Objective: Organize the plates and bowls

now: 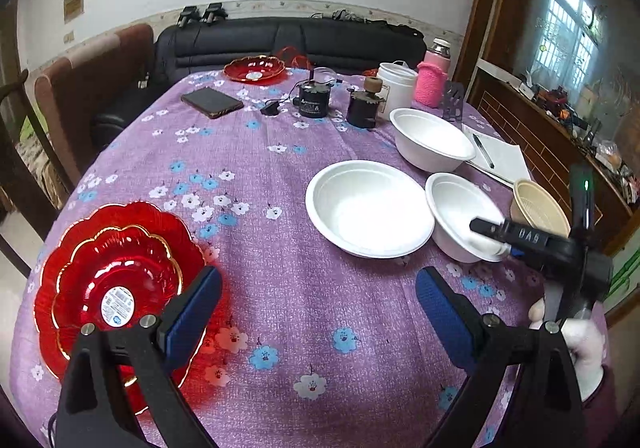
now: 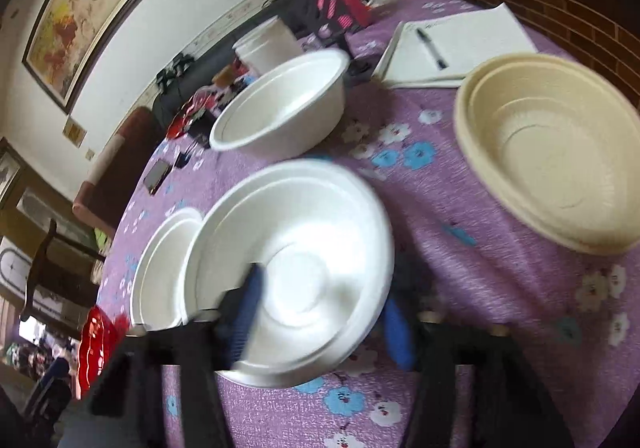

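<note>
Phone (image 1: 212, 102) on floral tablecloth (image 1: 288, 176); pen (image 1: 483, 150) on notepad (image 1: 506, 160).

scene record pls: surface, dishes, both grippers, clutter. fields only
surface: round table with purple floral cloth
red plates: stack of two near left; one more at far edge
white bowls: large shallow bowl, small bowl beside it, deep bowl behind
beige bowl: right of the white ones
left gripper: open, empty, over bare cloth
right gripper: one finger inside the small bowl, one outside its near rim; blurred, grip unclear
clutter: phone, notepad with pen, pink bottle
</note>
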Demonstrator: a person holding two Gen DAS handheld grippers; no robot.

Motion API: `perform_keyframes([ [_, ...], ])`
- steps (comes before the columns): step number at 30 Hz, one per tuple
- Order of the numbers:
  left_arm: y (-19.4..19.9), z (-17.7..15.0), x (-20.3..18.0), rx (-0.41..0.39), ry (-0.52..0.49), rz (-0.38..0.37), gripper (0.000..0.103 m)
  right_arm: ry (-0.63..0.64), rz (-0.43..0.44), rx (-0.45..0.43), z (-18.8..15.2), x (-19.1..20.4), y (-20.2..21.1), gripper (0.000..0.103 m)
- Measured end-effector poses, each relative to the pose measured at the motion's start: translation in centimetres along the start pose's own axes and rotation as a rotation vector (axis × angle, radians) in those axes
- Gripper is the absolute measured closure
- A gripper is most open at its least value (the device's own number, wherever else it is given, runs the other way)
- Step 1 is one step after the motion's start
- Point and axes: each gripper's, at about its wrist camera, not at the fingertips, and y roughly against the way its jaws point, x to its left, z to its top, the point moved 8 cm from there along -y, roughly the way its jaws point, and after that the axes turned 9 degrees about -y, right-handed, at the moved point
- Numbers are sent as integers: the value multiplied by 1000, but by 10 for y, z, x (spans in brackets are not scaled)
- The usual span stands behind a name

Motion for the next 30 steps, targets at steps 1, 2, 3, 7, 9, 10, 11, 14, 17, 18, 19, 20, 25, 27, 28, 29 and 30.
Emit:
perform_keyframes([
  [1,-2,1,2,4,11,-3,6,-5,6,6,-1,-2,-2,69],
  [2,-4,3,3,9,24,-9,6,-13,13,13,-2,-3,-3,76],
  [3,-6,4,4,13,36,-15,6,-26,26,21,-1,-5,-5,82],
  [7,-17,10,2,43,71,-59,6,-42,77,35,-3,-7,2,87],
  [9,-22,14,-4,55,79,-85,6,-35,124,50,-5,-3,9,89],
  [10,-24,16,-7,54,77,-90,6,-32,147,62,-6,-1,9,89],
  [11,-26,19,-11,51,68,-94,6,-27,170,76,-6,1,10,89],
  [14,-34,29,-26,42,28,-91,6,-31,228,119,-10,5,9,90],
  [17,-46,36,-41,52,-8,-94,6,-13,245,143,-14,10,7,90],
  [18,-52,37,-47,58,-17,-95,6,-9,255,148,-15,12,7,90],
  [19,-56,38,-50,64,-25,-94,6,-4,266,153,-16,14,7,90],
  [20,-59,38,-54,69,-33,-93,6,6,271,157,-17,16,8,90],
  [25,-63,39,-65,66,-61,-103,16,46,304,159,-18,22,16,90],
  [27,-64,38,-68,76,-70,-115,33,61,322,150,-17,23,22,90],
  [28,-65,38,-69,83,-72,-122,47,66,326,146,-18,22,25,90],
  [29,-66,37,-72,94,-75,-140,55,69,326,144,-19,21,26,90],
  [30,-68,35,-75,107,-78,-166,68,70,329,144,-21,21,27,90],
])
